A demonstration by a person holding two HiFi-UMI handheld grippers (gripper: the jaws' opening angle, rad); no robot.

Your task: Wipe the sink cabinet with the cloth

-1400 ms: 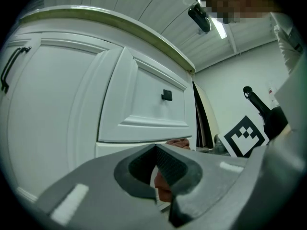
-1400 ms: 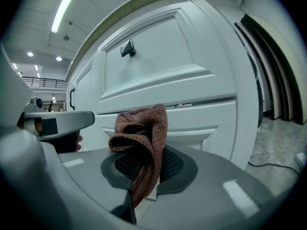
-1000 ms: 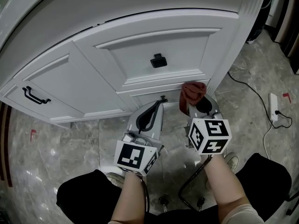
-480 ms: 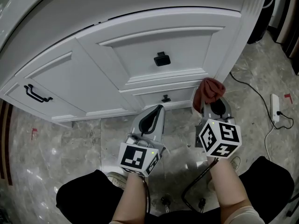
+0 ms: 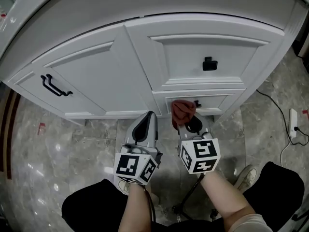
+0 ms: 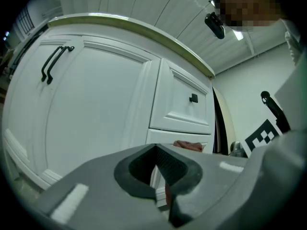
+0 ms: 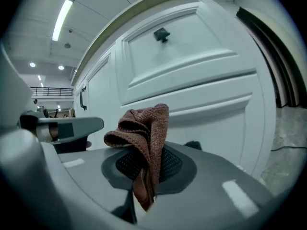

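Half hidden behind cloth (image 5: 183, 111): lower drawer knob (image 5: 197, 103). Bottom end of cloth buried btwn right gripper (image 5: 187, 121) jaws. Cloth touching sink cabinet (image 5: 120, 76) or not: can't tell. Cabinet top cut off, upper edge.

Underfoot, glossy grey marbled floor tiles (image 5: 67, 149), with a small red tape mark (image 5: 41, 128) toward the left and a second red mark (image 5: 305, 112) at the right edge. At far left, a dark reddish band (image 5: 9, 134) along the floor (material unclear). On the right, a white power strip (image 5: 293, 117) lying flat on the tiles, with a black cable (image 5: 273, 102) trailing toward it. Lower down, a pale shoe (image 5: 247, 172) near dark trouser legs (image 5: 89, 207). Up in the right gripper view, a long ceiling strip light (image 7: 62, 18), round spotlights (image 7: 32, 64) and a distant railing (image 7: 50, 91).
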